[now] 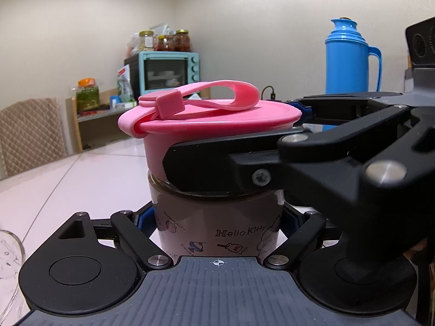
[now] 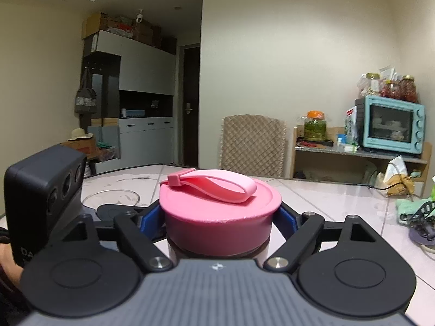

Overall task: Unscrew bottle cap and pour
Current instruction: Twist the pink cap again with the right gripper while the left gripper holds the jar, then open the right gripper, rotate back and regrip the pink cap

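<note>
Status: my left tool (image 1: 217,217) clamps bottle (image 1: 217,225); right tool (image 2: 218,214) clamps pink cap (image 2: 220,212). Cap still on; unscrewing, pouring outstanding.

glass bowl (image 2: 111,198) left of bottle (image 1: 217,225), blue thermos (image 1: 350,57) behind, bare table (image 1: 89,174) between

"hello kitty", "strawberry", "milk" on bottle (image 1: 217,231)

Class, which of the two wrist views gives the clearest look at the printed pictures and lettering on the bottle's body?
The left wrist view. There the bottle body fills the lower centre, with "Hello Kitty" and small cartoon prints readable between the left gripper fingers. In the right wrist view the pink cap hides nearly everything; only a sliver of the body shows beneath it.
</note>
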Demonstrator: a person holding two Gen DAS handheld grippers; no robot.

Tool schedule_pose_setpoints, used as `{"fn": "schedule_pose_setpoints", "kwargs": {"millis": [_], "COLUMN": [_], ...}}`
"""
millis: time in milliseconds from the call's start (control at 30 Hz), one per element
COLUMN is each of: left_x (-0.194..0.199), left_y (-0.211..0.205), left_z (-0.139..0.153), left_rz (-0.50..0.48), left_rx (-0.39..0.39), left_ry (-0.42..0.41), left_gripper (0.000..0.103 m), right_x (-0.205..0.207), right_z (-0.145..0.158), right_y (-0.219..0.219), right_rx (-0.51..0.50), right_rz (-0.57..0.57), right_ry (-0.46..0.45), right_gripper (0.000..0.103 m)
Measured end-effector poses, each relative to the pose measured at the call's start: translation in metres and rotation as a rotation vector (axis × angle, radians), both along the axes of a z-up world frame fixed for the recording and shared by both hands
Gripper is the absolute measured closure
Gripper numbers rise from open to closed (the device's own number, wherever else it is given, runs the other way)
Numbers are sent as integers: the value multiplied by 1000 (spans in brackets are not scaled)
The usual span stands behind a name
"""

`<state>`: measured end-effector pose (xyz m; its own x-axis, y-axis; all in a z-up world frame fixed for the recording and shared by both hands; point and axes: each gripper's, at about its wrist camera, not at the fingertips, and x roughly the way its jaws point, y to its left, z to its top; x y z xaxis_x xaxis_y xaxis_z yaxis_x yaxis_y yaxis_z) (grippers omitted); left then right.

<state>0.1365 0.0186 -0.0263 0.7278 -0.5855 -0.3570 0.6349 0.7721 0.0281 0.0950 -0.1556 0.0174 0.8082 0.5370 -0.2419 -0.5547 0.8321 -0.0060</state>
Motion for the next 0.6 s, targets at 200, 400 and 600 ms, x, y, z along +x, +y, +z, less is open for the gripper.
{"fn": "schedule_pose_setpoints", "kwargs": {"millis": [200,400,600], "left_x": [-1,-1,-1], "left_y": [-1,-1,-1], "left_z": [0,0,0], "left_rz": [0,1,1], "left_rx": [1,0,0], "left_ry": [0,0,0], "left_gripper": [13,13,13], "right_x": [22,47,48], "right_z": [-1,-4,2], "right_y": [-25,-50,-50], "right_rx": [10,14,12], "right_rz": [211,433,452], "right_ry": [-1,-37,-27], "right_gripper": [18,18,17]}}
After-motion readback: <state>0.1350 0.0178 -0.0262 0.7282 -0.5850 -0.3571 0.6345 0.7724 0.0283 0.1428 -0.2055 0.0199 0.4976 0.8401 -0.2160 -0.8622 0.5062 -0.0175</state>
